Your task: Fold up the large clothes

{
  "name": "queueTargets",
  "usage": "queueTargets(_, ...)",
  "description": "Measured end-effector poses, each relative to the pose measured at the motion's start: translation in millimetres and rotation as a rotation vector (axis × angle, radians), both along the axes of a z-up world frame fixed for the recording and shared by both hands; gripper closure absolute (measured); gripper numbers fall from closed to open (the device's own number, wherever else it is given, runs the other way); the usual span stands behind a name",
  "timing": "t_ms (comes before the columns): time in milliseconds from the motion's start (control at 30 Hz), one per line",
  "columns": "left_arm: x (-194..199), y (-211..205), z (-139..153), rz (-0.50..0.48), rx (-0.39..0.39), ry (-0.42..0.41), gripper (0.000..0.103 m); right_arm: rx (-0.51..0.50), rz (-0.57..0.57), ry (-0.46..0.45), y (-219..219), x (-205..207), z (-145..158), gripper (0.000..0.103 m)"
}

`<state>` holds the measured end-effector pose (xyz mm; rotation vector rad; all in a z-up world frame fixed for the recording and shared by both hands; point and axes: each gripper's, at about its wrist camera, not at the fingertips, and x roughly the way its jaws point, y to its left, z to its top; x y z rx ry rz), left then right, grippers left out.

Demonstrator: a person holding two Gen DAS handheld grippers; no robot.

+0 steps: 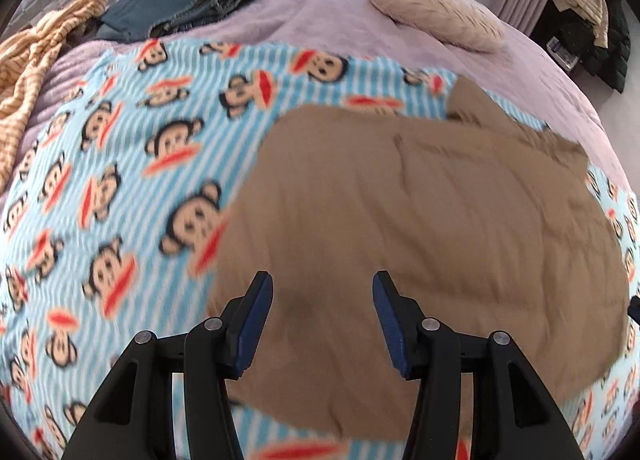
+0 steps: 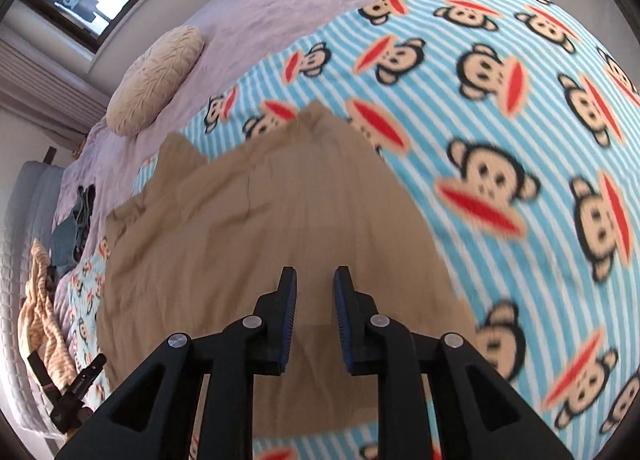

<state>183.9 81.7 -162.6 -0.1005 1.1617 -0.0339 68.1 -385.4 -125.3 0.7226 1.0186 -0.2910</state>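
We are holding both tongs above the tan garment (image 1: 420, 212), which is lying on the monkey blanket (image 1: 120, 164) spread over the bed (image 1: 320, 8). The left tongs (image 1: 323, 280) are standing wide open and gripping nothing; the right tongs (image 2: 315, 274) are standing open by a narrower gap and are likewise gripping nothing. In both views the fingers are hovering over the near part of the garment, and we cannot tell whether the tips are touching the cloth. We are judging the task as partly advanced: the garment is showing a compact, roughly rectangular outline with a crease across its far part, which suggests at least one fold is in place, but the far edge is lying bunched and uneven, so further folding or squaring is probably remaining. Other clothes, a denim piece (image 1: 176, 12) and a striped piece (image 1: 36, 60), are lying unfolded at the far side of the bed, near a pillow (image 1: 432, 8). Both views are blurring with motion, so seams, sleeves and the kind of garment are hard to make out. The tongs bodies are hiding the near hem, and layers beneath the top surface are not showing.
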Motion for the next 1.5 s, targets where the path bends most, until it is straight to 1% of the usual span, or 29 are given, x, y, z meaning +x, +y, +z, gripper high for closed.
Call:
queueTargets(33,-5.6,-1.7,-1.9,-0.005,-0.004,0.013,0.049,0.003,0.005,0.002,4.0,-7.3,0.4,0.078)
queueTargets(67,-12.7,-3.7,-4.2,-0.014,-0.006,0.031,0.042,0.011,0.011,0.004,8.6,-15.0,0.5,0.072)
queueTargets(100,-19.8,-5.7,-5.6,-0.018,-0.001,0.038,0.026,0.017,0.012,0.006,10.9,-18.8,0.2,0.068)
queueTargets(133,-28.9,-6.6,-4.4,-0.012,0.005,0.027,0.022,0.023,0.011,0.006,14.2,-24.6,0.0,0.057)
queueTargets(167,-34.3,-6.8,-3.0,-0.009,0.005,0.017,0.022,0.029,0.012,0.003,18.2,-30.5,0.0,0.051)
queueTargets(233,-44.5,-9.5,-1.4,-0.022,-0.009,0.022,0.022,0.039,0.016,0.004,25.6,-40.7,-1.4,0.05)
queueTargets(333,-57.0,-13.3,-3.3,-0.03,-0.036,0.049,0.022,0.08,0.02,0.012,35.0,-54.7,-9.0,0.049)
queueTargets(500,-73.9,-18.6,-7.3,-0.032,-0.034,0.068,0.022,0.119,0.025,0.027,47.3,-70.8,-20.6,0.047)
queueTargets(533,-77.3,-19.8,-7.8,-0.032,-0.032,0.071,0.022,0.125,0.025,0.03,49.3,-72.6,-22.7,0.045)
queueTargets(567,-79.2,-20.7,-8.1,-0.034,-0.031,0.073,0.019,0.136,0.024,0.032,51.3,-74.4,-25.8,0.043)
queueTargets(600,-81.3,-21.8,-8.6,-0.038,-0.03,0.076,0.003,0.145,0.024,0.035,52.8,-75.7,-28.6,0.042)
queueTargets(633,-83.8,-22.6,-8.1,-0.037,-0.026,0.071,0.0,0.155,0.023,0.041,54.4,-76.7,-31.8,0.042)
queueTargets(733,-88.0,-25.3,-7.6,-0.046,-0.012,0.064,0.0,0.187,0.02,0.055,59.1,-79.3,-40.6,0.042)
queueTargets(800,-89.5,-25.4,-8.5,-0.042,-0.014,0.067,0.0,0.199,0.02,0.057,62.1,-79.0,-43.6,0.04)
queueTargets(867,-89.5,-25.8,-10.1,-0.04,-0.018,0.074,0.0,0.217,0.017,0.045,63.9,-80.0,-45.5,0.029)
queueTargets(900,-89.6,-26.1,-10.8,-0.039,-0.018,0.077,0.0,0.229,0.011,0.039,64.6,-79.6,-46.4,0.028)
queueTargets(933,-89.4,-26.4,-11.7,-0.039,-0.018,0.078,0.0,0.248,0.005,0.033,65.0,-78.9,-48.4,0.021)
queueTargets(967,-89.3,-26.7,-12.8,-0.039,-0.02,0.08,0.0,0.269,0.0,0.024,65.0,-78.0,-50.5,0.018)
queueTargets(1167,-87.7,-28.5,-22.5,-0.034,-0.025,0.097,0.0,0.408,-0.035,0.003,65.7,-72.4,-72.4,0.017)
queueTargets(1200,-87.4,-28.5,-23.7,-0.031,-0.019,0.099,0.0,0.428,-0.044,-0.007,66.0,-72.5,-75.4,0.016)
queueTargets(1233,-87.2,-28.7,-25.1,-0.029,-0.012,0.1,0.0,0.445,-0.053,-0.015,66.6,-72.8,-78.0,0.01)
queueTargets(1267,-87.1,-27.8,-26.6,-0.027,-0.011,0.101,0.0,0.468,-0.064,-0.024,67.1,-73.4,-81.0,0.0)
queueTargets(1367,-86.8,-23.1,-29.9,-0.014,-0.024,0.111,0.0,0.492,-0.09,-0.042,72.2,-79.4,-86.8,0.0)
queueTargets(1500,-84.8,-11.1,-34.9,0.029,-0.063,0.118,0.0,0.483,-0.086,-0.041,74.9,-79.8,-90.4,0.0)
